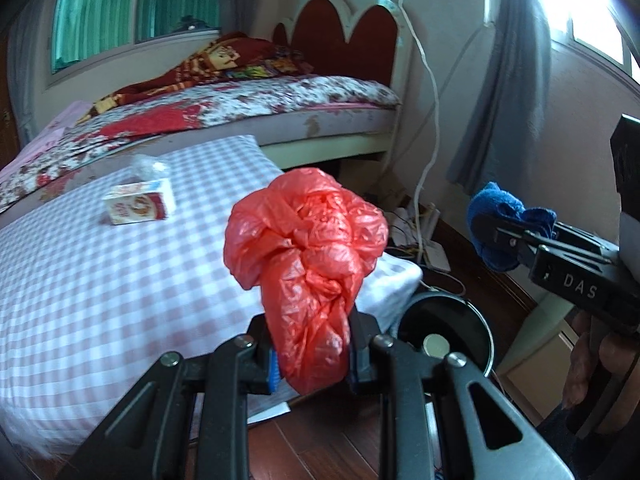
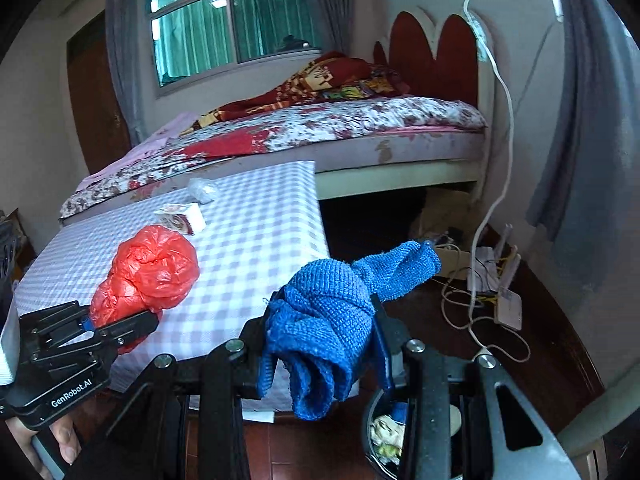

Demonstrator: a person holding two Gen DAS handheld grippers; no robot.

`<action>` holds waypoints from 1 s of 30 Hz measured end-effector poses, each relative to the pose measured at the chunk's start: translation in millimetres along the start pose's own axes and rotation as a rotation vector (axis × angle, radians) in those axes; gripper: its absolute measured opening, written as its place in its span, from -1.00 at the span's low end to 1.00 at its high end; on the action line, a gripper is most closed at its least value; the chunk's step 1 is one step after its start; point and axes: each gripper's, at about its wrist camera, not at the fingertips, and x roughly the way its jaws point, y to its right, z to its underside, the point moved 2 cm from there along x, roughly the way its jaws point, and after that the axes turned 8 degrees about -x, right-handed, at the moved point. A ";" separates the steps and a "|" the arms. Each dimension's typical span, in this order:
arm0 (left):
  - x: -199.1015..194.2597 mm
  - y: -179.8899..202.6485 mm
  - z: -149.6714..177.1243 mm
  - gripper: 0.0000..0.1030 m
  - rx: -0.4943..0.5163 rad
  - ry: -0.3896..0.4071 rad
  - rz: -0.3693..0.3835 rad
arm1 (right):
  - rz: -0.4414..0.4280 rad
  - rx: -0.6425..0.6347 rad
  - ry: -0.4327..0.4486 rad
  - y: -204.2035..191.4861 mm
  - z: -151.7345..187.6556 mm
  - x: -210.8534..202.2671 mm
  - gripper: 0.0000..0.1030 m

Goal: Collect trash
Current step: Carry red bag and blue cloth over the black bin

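Observation:
My left gripper point(image 1: 310, 364) is shut on a crumpled red plastic bag point(image 1: 308, 256), which bulges up above its jaws; the right wrist view shows the same bag point(image 2: 148, 272) over the checked table. My right gripper point(image 2: 324, 356) is shut on a bunched blue cloth point(image 2: 328, 320), which also appears at the right in the left wrist view point(image 1: 504, 224). A round black trash bin point(image 1: 444, 340) stands on the floor just beyond the table's corner, below both grippers; in the right wrist view the bin point(image 2: 388, 428) shows scraps inside.
A table with a pink-and-white checked cover point(image 1: 100, 280) carries a small red-and-white carton point(image 1: 140, 204) and a clear wrapper point(image 2: 202, 190). A bed point(image 1: 240, 104) lies behind. Cables and a power strip point(image 2: 492, 292) clutter the wooden floor by the wall.

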 end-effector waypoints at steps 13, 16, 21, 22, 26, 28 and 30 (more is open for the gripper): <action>25.1 72.1 17.5 -0.52 0.094 -0.073 0.133 | 0.084 0.044 -0.051 52.8 33.8 -25.5 -0.20; 30.3 85.6 22.5 -0.52 0.113 -0.093 0.155 | 0.098 0.051 -0.069 61.6 42.8 -28.4 -0.20; 39.8 104.9 29.7 -0.52 0.140 -0.126 0.185 | 0.117 0.070 -0.095 76.3 58.5 -30.4 -0.20; 42.2 108.8 32.1 -0.52 0.145 -0.135 0.190 | 0.121 0.075 -0.102 79.0 61.9 -29.1 -0.20; 52.3 119.3 41.7 -0.52 0.156 -0.173 0.206 | 0.128 0.088 -0.127 87.7 75.3 -26.8 -0.20; 57.0 122.8 46.6 -0.52 0.160 -0.193 0.211 | 0.126 0.093 -0.140 91.3 81.1 -23.9 -0.20; 62.5 126.2 50.8 -0.52 0.163 -0.212 0.216 | 0.125 0.094 -0.158 95.3 88.6 -20.3 -0.20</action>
